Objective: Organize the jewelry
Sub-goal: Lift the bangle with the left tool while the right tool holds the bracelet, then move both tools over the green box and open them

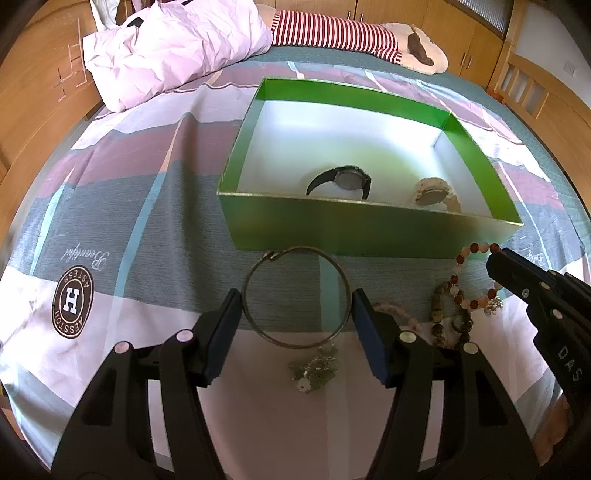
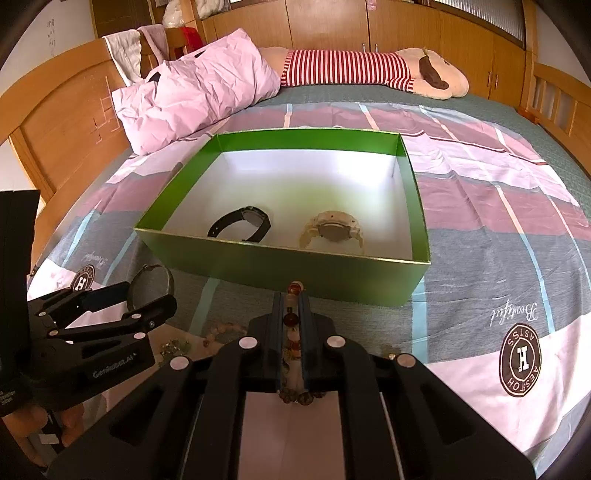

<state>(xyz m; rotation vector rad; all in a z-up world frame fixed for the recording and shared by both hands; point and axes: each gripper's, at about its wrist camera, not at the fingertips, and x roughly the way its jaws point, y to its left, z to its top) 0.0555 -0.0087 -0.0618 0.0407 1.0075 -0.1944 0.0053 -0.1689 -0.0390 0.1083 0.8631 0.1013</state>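
A green box (image 1: pixel 369 236) (image 2: pixel 288 269) with a white floor lies on the bed. It holds a black watch (image 1: pixel 343 181) (image 2: pixel 243 223) and a cream watch (image 1: pixel 432 194) (image 2: pixel 334 230). My left gripper (image 1: pixel 297 317) (image 2: pixel 147 301) is open, its pads on either side of a metal bangle (image 1: pixel 295 258) (image 2: pixel 168 277) that lies on the sheet. My right gripper (image 2: pixel 291 325) (image 1: pixel 496 260) is shut on a red and pink bead bracelet (image 2: pixel 293 291) (image 1: pixel 476 249) just in front of the box.
More jewelry lies on the sheet near me: a dark bead bracelet (image 1: pixel 450 321), a pink bead strand (image 1: pixel 395 310) and a silvery brooch (image 1: pixel 316 367). A pink pillow (image 1: pixel 173 48) and a striped plush toy (image 1: pixel 354 33) lie beyond the box. Wooden bed frame (image 2: pixel 74 122) surrounds the bed.
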